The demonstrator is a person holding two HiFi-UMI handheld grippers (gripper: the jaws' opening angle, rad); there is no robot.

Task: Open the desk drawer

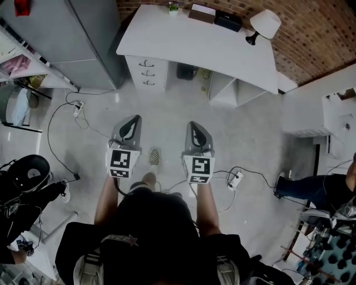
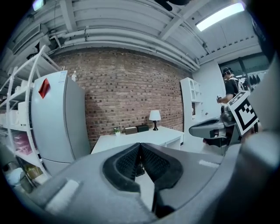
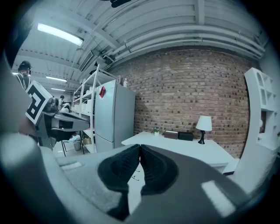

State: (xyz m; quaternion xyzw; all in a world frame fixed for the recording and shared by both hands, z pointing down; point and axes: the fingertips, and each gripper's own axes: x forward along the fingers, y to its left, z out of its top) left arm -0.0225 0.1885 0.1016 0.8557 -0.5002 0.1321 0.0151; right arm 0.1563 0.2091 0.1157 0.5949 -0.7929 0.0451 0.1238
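Both claws are held out side by side over the grey floor [image 1: 167,128], well apart from the white counter [image 1: 194,47] that is seen ahead against the brick wall [image 1: 311,39]. The left claw [image 1: 132,120] is pressed together with nothing between its ridged pads (in its own view the two dark pads are seen meeting at the tip). The right claw [image 1: 195,127] is likewise closed tip to tip and is empty. Nothing is touched by either.

A stack of three drawers [image 1: 147,73] is found under the counter's left end as seen from the head view, and a small dark handle is carried on each front. All three fronts are seen flush, so the drawers are shut.

On the counter top, toward the wall, four things are lined up: a white-shaded lamp [image 1: 265,23] on a dark stand, a black box [image 1: 228,20], a brown box [image 1: 201,14] and a small potted plant [image 1: 173,6]. A grey fridge [image 1: 83,39] is placed just left of the counter. A power strip [image 1: 236,179] with its cable is seen lying on the floor near the right claw.
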